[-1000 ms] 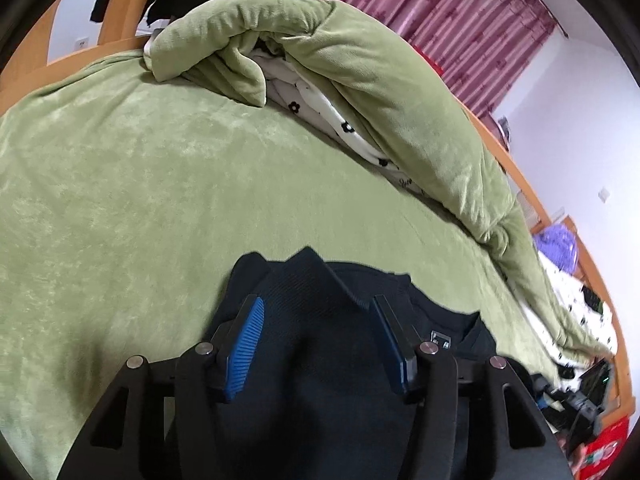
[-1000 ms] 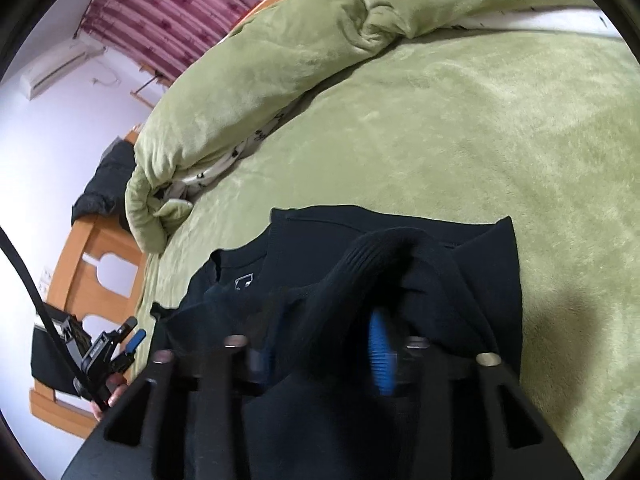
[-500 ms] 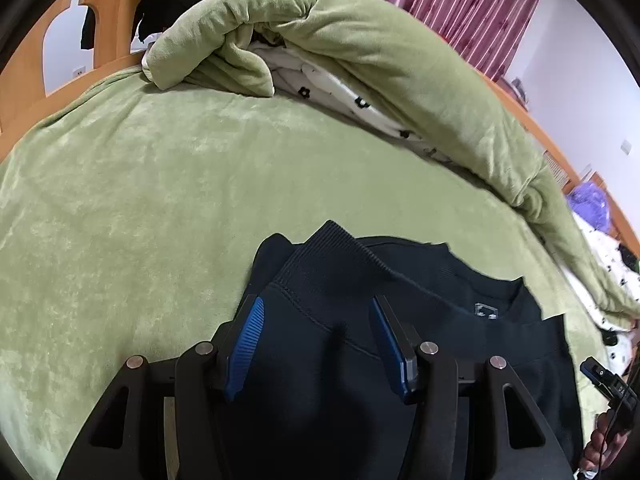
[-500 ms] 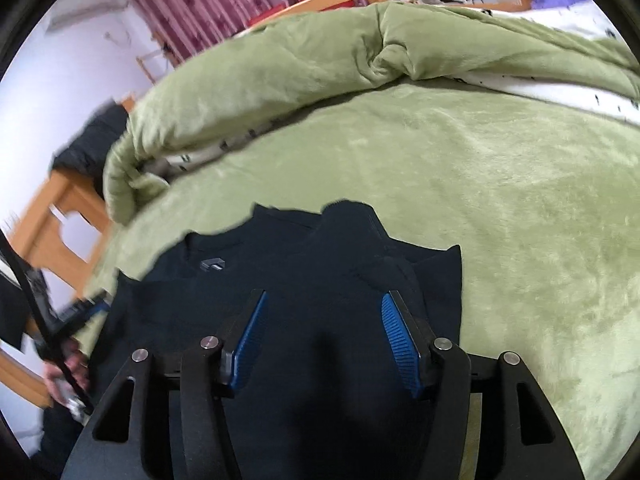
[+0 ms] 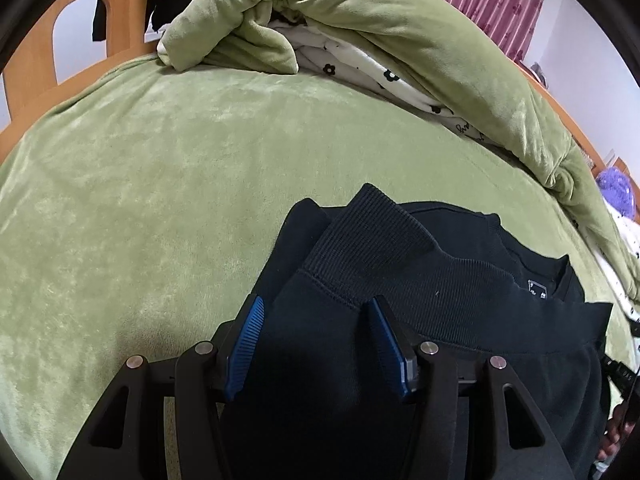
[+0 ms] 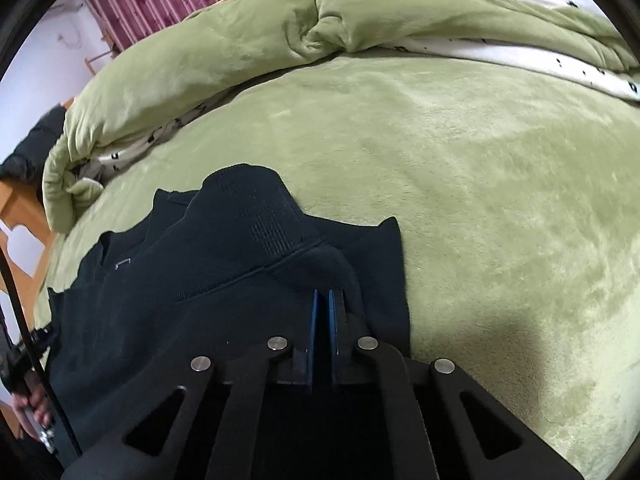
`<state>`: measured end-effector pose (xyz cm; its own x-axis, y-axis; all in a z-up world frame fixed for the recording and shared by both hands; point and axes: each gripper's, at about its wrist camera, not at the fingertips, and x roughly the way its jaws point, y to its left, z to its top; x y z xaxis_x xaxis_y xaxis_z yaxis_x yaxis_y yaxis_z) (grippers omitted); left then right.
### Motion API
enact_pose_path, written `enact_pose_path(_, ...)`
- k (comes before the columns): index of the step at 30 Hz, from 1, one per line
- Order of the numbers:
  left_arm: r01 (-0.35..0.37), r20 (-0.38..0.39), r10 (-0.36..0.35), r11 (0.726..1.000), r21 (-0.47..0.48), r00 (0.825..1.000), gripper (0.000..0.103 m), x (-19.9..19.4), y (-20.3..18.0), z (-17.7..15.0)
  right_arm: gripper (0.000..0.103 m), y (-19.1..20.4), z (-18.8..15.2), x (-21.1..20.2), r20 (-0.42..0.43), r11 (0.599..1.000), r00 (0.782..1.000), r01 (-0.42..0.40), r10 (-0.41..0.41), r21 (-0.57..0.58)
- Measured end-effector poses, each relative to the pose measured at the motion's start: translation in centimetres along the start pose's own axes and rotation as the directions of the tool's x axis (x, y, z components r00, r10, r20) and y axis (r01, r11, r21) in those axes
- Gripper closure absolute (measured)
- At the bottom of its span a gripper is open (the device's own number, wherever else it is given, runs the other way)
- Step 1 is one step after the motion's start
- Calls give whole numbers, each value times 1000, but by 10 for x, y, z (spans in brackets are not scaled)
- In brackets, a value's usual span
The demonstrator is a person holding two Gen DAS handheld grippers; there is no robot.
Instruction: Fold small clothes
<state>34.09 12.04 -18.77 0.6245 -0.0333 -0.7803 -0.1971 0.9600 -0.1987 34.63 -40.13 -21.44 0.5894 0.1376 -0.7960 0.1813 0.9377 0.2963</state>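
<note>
A black sweatshirt [image 5: 400, 280] lies on the green bed sheet [image 5: 140, 160], its ribbed hem [image 5: 360, 232] folded up over the body near the collar label [image 5: 536, 290]. My left gripper [image 5: 316, 304] stands open low over the folded edge, with cloth lying between its blue pads [image 5: 248, 340] but not pressed by them. In the right wrist view the same sweatshirt [image 6: 200, 280] fills the lower left. My right gripper [image 6: 322, 294] is shut, pads together, with a small ridge of the black cloth bunched at its tips.
A rolled green quilt [image 5: 360, 20] with a white flowered lining runs along the far side of the bed and shows again as the quilt [image 6: 200, 60]. A wooden bed frame [image 5: 108, 20] stands behind. A hand [image 6: 32, 404] shows at the lower left edge.
Both grippers sank toward the sweatshirt. The right gripper let the raised fold drop flat, stood open half a second ago, and is now closed. The left jaws kept their width.
</note>
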Motion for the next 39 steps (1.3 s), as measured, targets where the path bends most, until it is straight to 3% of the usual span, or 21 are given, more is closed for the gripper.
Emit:
enact_pose_path(4, -13, 7, 13, 999, 35, 1000, 50, -6, -4, -3, 99, 7, -1, -7, 17, 1000, 1000, 22, -21, -18)
enact_pose_path(7, -6, 4, 6, 999, 48, 1000, 50, -15, -5, -7, 91, 25, -4, -24, 24, 996, 999, 41, -40, -77)
enact_pose_path(11, 27, -3, -27, 999, 43, 1000, 49, -31, -5, -16, 72, 66, -21, -47, 21, 978, 999, -22, 27, -206)
enact_pose_path(19, 164, -7, -164, 978, 133, 986, 45, -76, -26, -56, 72, 119, -69, -60, -50, 922, 989, -147, 138, -359)
enact_pose_path(23, 163, -31, -160, 968, 189, 987, 45, -84, -36, -79, 72, 111, -91, -42, -114, 930, 991, -105, 69, -352)
enact_pose_path(27, 148, -5, -150, 967, 207, 989, 45, -93, -31, -87, 72, 102, -97, -55, -88, 945, 992, -112, 89, -307)
enact_pose_path(39, 104, 19, -108, 983, 153, 994, 45, -52, -18, -15, 72, 48, -62, -78, 10, 976, 998, -59, 62, -207)
